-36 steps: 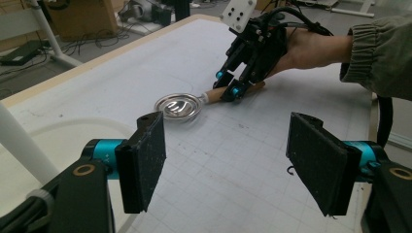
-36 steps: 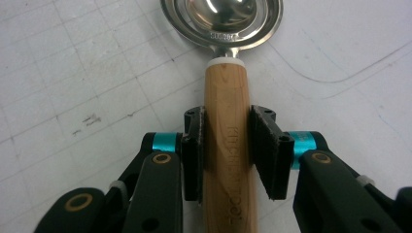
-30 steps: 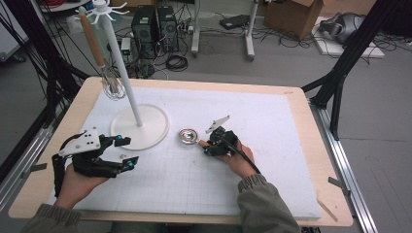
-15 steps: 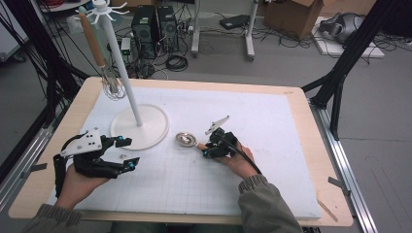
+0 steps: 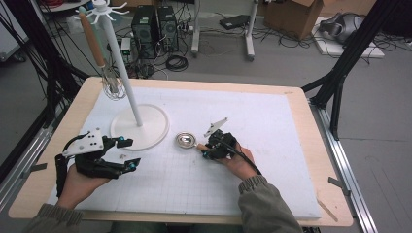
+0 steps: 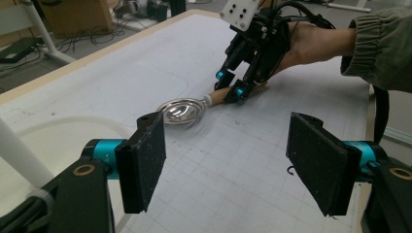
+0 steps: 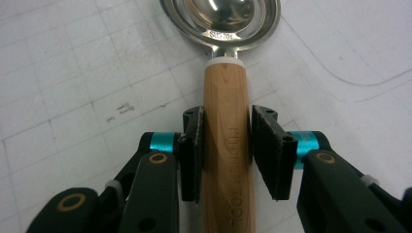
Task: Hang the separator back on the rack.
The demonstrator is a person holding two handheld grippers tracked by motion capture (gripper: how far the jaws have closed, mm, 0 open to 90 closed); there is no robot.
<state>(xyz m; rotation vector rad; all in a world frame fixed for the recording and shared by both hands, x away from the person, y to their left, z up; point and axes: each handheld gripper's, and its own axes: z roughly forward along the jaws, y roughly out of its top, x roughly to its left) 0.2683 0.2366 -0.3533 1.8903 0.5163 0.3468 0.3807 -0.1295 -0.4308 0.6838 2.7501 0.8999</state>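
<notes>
Right tool (image 7: 226, 150) has its jaws almost closed around the ladle (image 7: 227, 145) handle, lengthwise between them; left tool (image 6: 233, 167) wide open, empty.

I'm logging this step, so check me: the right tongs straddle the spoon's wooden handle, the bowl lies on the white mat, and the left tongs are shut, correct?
Not quite: the left tongs stand wide open with nothing between them, as the left gripper view shows. The rest holds: the right tongs straddle the wooden handle of the spoon, whose bowl lies on the white mat.
</notes>
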